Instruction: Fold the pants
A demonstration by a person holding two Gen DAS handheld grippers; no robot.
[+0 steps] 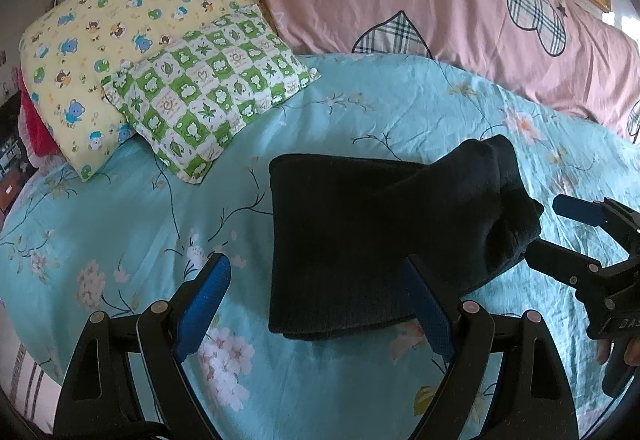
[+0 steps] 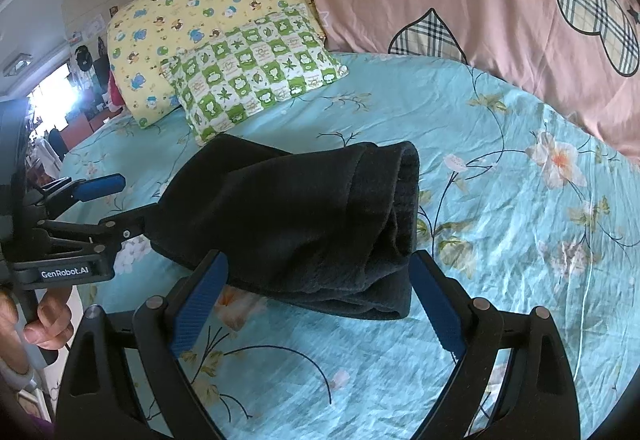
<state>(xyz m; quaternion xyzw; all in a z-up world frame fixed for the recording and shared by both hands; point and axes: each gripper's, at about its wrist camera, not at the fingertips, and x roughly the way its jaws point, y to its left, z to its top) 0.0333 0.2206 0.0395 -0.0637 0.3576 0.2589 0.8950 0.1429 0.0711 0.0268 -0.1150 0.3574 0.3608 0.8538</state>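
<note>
Left gripper [image 1: 316,288] fingers spread, right gripper [image 2: 318,276] spread, folded black pants [image 1: 360,236]

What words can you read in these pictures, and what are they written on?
"GenRobot.AI": white letters on the black body of the left gripper, seen from the right wrist.
"DAS": cut-off letters on the right gripper, at the left wrist view's edge.
Marks on the green checked pillow: too small to read.

Matt black fleecy cloth pants [image 1: 360,236], smooth wrinkled cotton bedsheet [image 1: 120,240], textured blue rubbery fingers [image 1: 208,300]
</note>
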